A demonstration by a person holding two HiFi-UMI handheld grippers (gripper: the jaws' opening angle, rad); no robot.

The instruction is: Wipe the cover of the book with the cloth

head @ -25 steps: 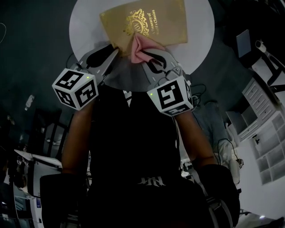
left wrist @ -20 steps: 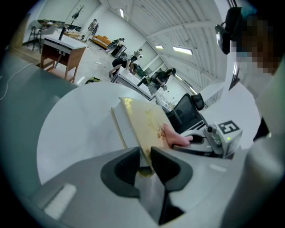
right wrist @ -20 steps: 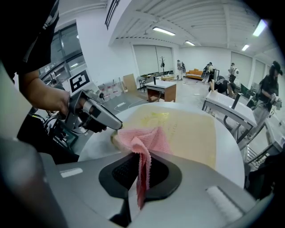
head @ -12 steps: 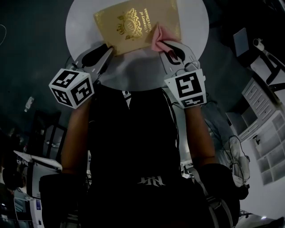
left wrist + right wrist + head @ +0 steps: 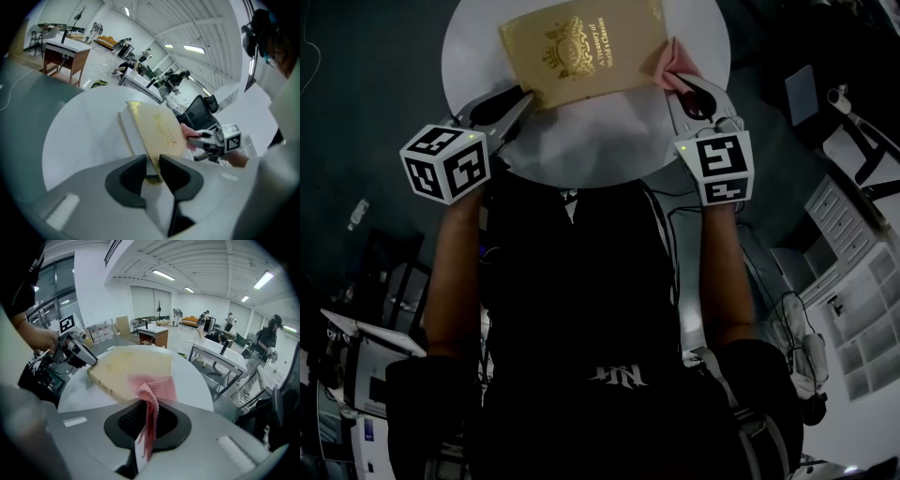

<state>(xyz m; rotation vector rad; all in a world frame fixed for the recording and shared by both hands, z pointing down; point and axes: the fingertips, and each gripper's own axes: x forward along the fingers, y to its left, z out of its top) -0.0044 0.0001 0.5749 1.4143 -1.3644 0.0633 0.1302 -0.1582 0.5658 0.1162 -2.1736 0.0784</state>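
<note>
Surface: a round white surface (image 5: 600, 141) that carries the book.
Book: a gold hardcover book with an embossed crest and a printed title (image 5: 581, 52). It lies cover up on the far half of the surface, with one near corner toward the left claw.
Cloth: a pink woven cloth (image 5: 677, 62), spread over the book's right-hand edge and bunched where it enters the right claw.
Left claw (image 5: 152, 161): closed narrowly on the book's near corner, with the cover's edge between the two dark pads.
Right claw (image 5: 146, 401): clamped on the cloth, which fans out from the pads onto the cover.
Arrangement: the claws stand at opposite ends of the book's near edge.
</note>
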